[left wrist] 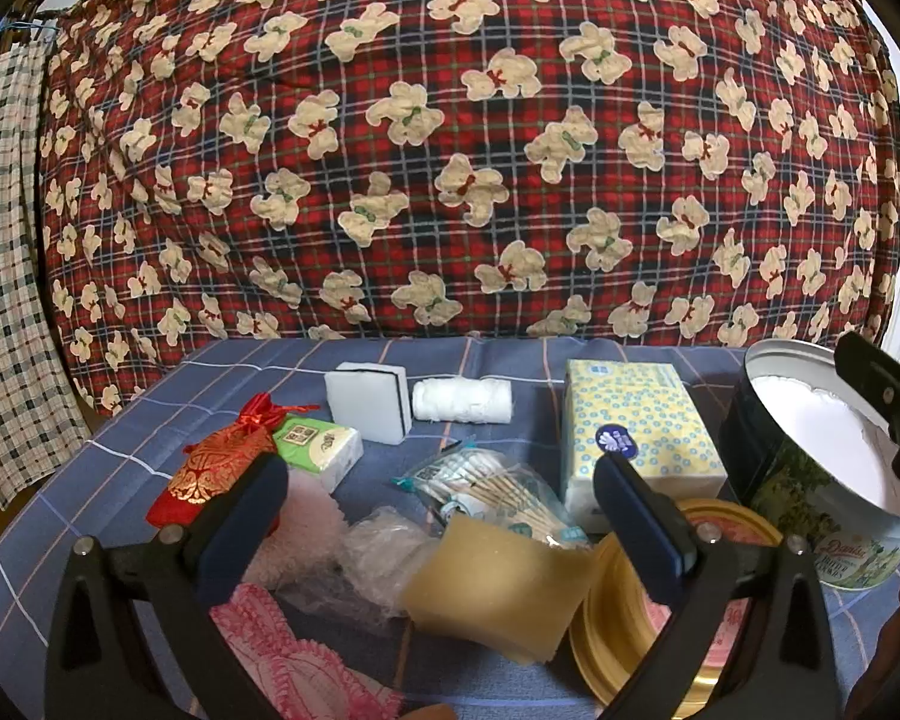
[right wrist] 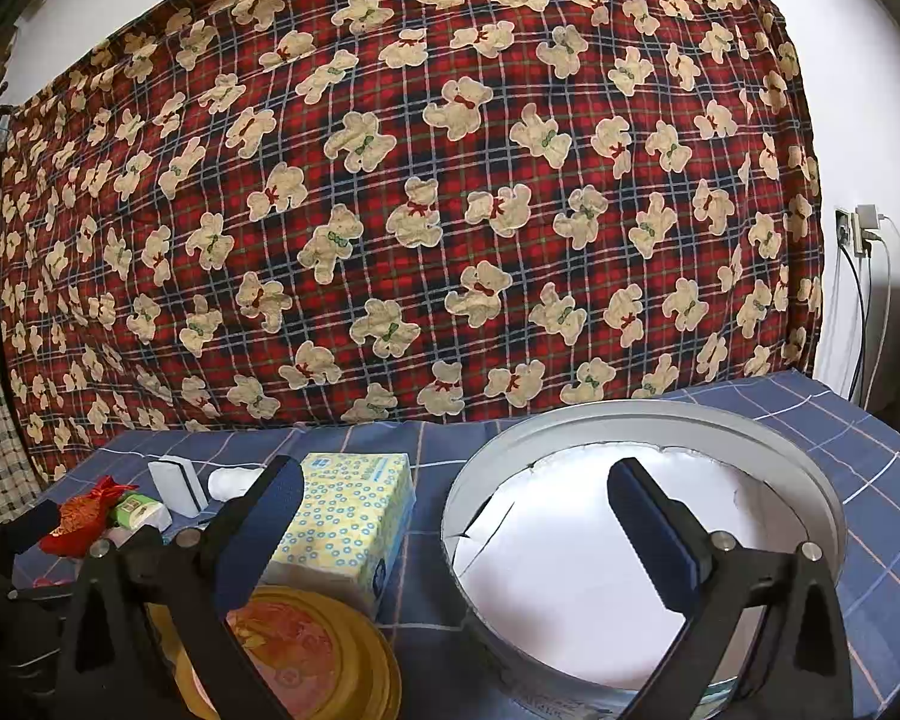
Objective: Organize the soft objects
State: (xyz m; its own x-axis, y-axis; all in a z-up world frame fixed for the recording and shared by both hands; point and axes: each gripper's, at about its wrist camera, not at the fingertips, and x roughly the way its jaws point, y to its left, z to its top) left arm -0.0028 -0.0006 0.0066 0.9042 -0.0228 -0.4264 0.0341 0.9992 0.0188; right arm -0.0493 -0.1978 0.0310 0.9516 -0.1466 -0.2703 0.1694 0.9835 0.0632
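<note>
The left tongs (left wrist: 444, 504) stand released, empty, fingers spread wide over the clutter on the table (left wrist: 150, 420). The tan sponge (left wrist: 498, 585) lies just below and between their tips, at about 6 o'clock from the gap, tilted with its long axis running roughly 8 to 2 o'clock; it seems the likeliest next pick. The open cookie tin (left wrist: 834, 474) sits at 3 o'clock from the sponge. The right tongs (right wrist: 456, 510) hover released too, already above the tin (right wrist: 642, 540), so the left hand is clearly nearer the sponge and the right nearer the container.
</note>
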